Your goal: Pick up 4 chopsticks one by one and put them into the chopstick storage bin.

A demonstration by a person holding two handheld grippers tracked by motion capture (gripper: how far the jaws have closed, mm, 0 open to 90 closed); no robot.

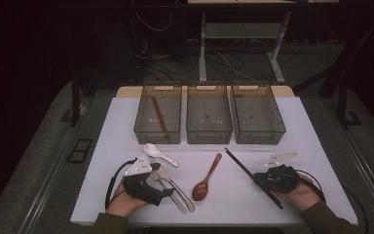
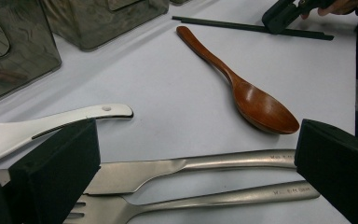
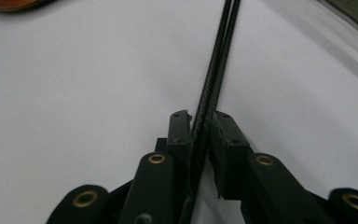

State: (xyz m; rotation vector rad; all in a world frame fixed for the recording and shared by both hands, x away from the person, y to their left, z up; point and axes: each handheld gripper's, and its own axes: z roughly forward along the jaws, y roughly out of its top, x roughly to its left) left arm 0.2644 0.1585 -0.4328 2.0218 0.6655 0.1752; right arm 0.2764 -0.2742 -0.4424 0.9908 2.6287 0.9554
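Dim room, white tabletop [image 1: 272, 126]. Your right gripper [image 3: 199, 133] has its jaws nipped narrow on the black chopsticks [image 3: 214, 79] at about 4 o'clock. Left gripper [image 1: 163, 191] jaws gape wide over the cutlery. Lift unevenly and one stick probably slides out.

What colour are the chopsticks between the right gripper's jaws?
Black; the chopsticks show best in the right gripper view.

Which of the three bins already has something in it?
The left bin: a reddish-brown stick lies inside it, while the middle bin and right bin look empty.
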